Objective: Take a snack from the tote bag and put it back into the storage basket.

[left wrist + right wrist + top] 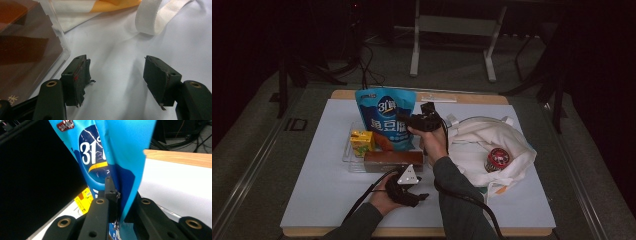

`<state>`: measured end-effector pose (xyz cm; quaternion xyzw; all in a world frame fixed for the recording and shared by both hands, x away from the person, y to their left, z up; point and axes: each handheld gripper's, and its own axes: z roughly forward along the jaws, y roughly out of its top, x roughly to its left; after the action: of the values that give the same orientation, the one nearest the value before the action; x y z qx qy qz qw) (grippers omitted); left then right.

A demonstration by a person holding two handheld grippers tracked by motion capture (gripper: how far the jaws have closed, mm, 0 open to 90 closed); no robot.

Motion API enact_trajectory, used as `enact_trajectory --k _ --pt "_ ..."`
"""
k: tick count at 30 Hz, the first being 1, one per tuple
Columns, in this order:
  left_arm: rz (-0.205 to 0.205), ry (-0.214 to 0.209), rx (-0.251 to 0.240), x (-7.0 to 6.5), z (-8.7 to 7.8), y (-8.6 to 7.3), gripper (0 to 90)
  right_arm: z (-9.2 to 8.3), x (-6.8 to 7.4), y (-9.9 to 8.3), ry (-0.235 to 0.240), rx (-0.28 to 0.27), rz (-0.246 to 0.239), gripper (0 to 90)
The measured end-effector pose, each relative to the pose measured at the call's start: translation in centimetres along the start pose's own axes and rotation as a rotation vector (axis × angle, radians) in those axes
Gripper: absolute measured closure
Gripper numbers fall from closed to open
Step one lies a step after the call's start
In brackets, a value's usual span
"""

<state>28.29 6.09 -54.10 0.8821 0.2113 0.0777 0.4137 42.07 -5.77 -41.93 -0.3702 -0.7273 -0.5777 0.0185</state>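
Here, right gripper (117,205): jaws pinched on the side edge of the blue snack bag (112,157), which stands upright in the clear plastic tray (348,156) at mid-table. Left gripper (116,80): jaws spread, holding nothing, resting low on the white table cover (120,50) just beside the tray's near wall. In the tray too: a yellow drink carton (362,142) and a brown box (392,160). To the right, the white tote bag (484,145) lies open, a red-lidded can (497,158) already inside. Judgement: packing partly done; snack bag gripped but not clearly lifted, carton and box left.
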Motion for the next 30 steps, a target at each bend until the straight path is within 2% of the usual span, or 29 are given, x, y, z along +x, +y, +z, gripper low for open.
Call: enact_trajectory --k 6,11,19,24,30 --pt "-0.002 -0.001 0.001 0.0 0.0 0.0 36.6 -0.3 -0.2 0.1 -0.035 0.041 -0.026 82.3" --pt "-0.001 -0.001 0.002 0.0 0.0 0.0 36.5 -0.9 -0.2 0.0 -0.060 0.072 -0.071 78.5" --pt "-0.003 -0.001 0.000 0.0 0.0 0.0 36.5 -2.1 0.8 0.4 -0.160 0.145 -0.221 71.5" --pt "-0.004 -0.001 0.002 0.0 0.0 0.0 36.6 -3.0 0.4 0.5 -0.151 0.146 -0.220 70.8" --pt "-0.005 -0.001 0.002 0.0 0.0 0.0 36.5 -3.7 0.1 0.3 -0.170 0.191 -0.265 71.8"
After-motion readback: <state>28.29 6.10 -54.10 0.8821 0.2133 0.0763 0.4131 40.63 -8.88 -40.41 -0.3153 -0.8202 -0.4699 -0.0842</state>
